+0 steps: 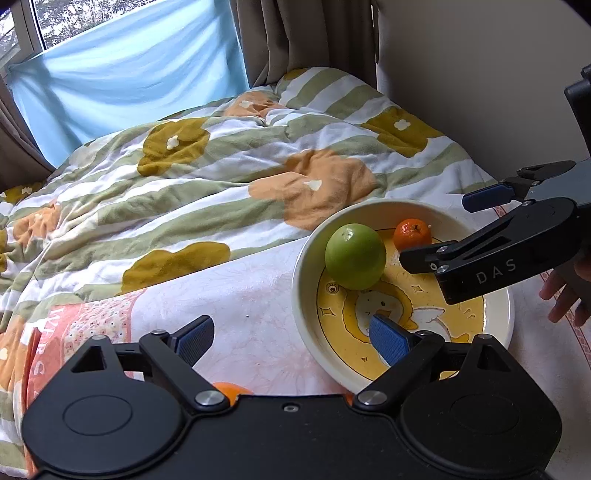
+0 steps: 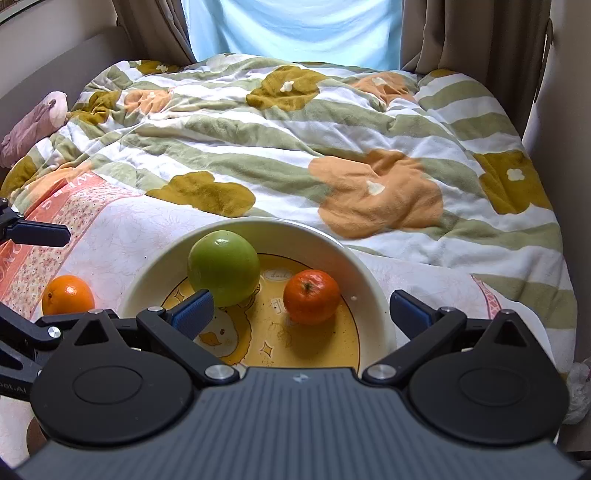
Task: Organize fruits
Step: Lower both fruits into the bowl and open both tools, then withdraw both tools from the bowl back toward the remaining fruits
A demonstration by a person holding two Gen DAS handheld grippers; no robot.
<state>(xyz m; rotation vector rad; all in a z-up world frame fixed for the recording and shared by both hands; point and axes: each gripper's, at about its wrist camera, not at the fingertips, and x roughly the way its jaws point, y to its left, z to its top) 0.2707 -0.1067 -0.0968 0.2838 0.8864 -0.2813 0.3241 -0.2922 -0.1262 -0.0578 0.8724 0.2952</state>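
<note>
A cream bowl (image 1: 306,258) (image 2: 369,273) with a yellow duck picture sits on the bed. In it lie a green apple (image 1: 355,256) (image 2: 223,267) and a small tangerine (image 1: 412,235) (image 2: 311,295). My right gripper (image 2: 301,312) (image 1: 448,229) hangs open over the bowl. The tangerine rests on the bowl floor between its fingers, and the pads stand clear of it. My left gripper (image 1: 291,339) is open and holds nothing, its fingers standing on either side of the bowl's left rim. An orange (image 2: 67,294) (image 1: 231,391) lies on the sheet left of the bowl, partly hidden under the left gripper.
A rumpled green, white and orange quilt (image 2: 332,122) covers the bed beyond the bowl. A plush toy (image 2: 33,125) lies at the far left edge. Curtains and a blue cloth (image 2: 295,29) hang at the back. A person's hand (image 1: 565,295) holds the right gripper.
</note>
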